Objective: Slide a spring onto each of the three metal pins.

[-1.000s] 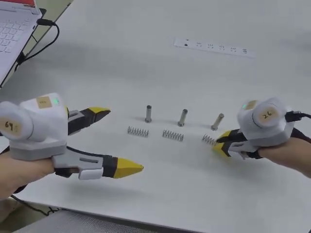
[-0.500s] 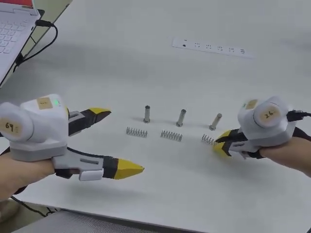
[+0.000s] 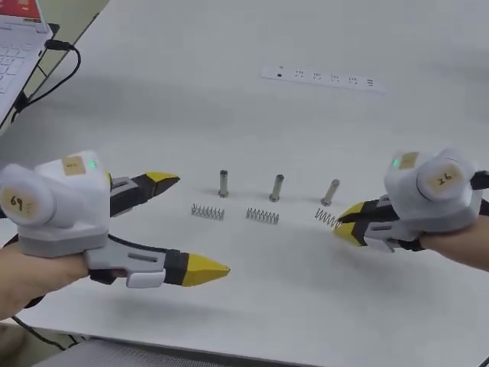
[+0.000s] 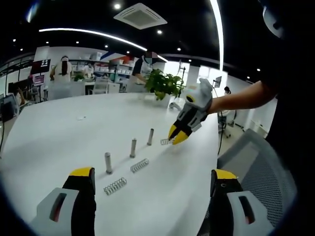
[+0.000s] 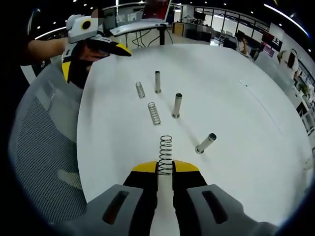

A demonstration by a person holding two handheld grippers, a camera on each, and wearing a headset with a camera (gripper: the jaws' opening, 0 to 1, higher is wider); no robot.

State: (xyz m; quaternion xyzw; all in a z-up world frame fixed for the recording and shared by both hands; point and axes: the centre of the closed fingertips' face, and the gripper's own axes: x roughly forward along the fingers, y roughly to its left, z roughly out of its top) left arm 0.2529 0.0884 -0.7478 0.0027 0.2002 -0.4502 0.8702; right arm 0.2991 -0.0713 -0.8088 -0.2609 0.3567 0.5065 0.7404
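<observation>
Pinching only the near end of one spring, the right tool is almost closed, just right of the middle pin. With so small a hold, the spring may bend, flop or pop out when it is pushed at the end pin, and a hard poke may knock that pin over. The left tool is wide open and empty, far left of the middle pin. A second spring lies on the bench just in front of the middle pin, and a third spring lies further left.
</observation>
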